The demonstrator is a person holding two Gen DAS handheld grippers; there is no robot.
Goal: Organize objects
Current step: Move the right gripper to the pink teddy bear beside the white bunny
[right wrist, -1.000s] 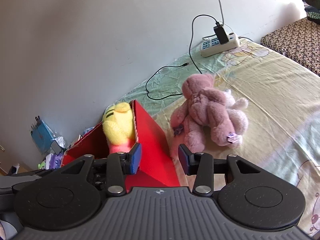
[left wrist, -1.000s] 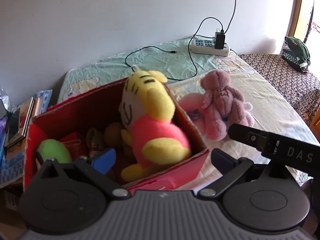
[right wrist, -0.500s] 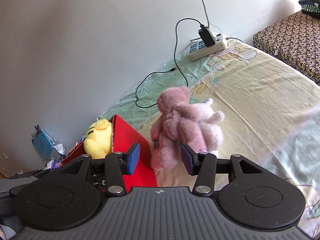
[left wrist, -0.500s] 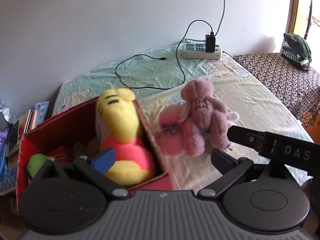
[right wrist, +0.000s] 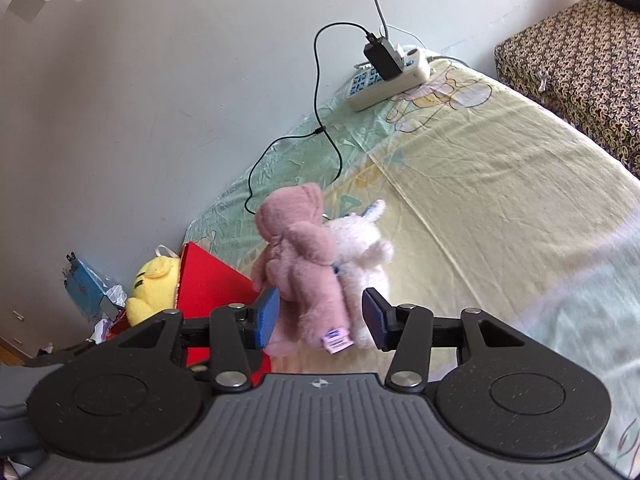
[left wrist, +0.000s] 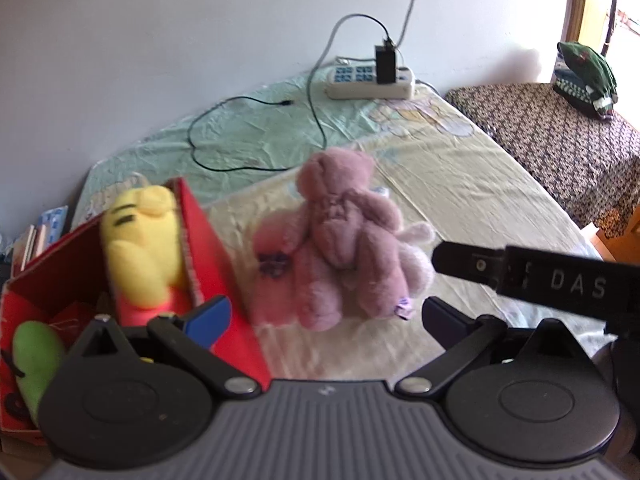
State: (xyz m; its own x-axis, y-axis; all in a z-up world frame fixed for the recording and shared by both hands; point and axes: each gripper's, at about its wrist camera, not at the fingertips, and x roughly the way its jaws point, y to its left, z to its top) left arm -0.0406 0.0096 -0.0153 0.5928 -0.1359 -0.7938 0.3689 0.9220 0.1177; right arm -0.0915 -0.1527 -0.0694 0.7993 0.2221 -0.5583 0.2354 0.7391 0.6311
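My right claw (right wrist: 318, 318) is wide open, empty, its pads flanking the legs of the pink bear (right wrist: 298, 268), not yet gripping. The bear lies on the bed (right wrist: 500, 184) against a white plush (right wrist: 362, 248), just beside the red box (left wrist: 208, 240). My left claw (left wrist: 326, 316) is also open and empty. Advice: advance further, close on the bear's body only, leaving the white plush clear.
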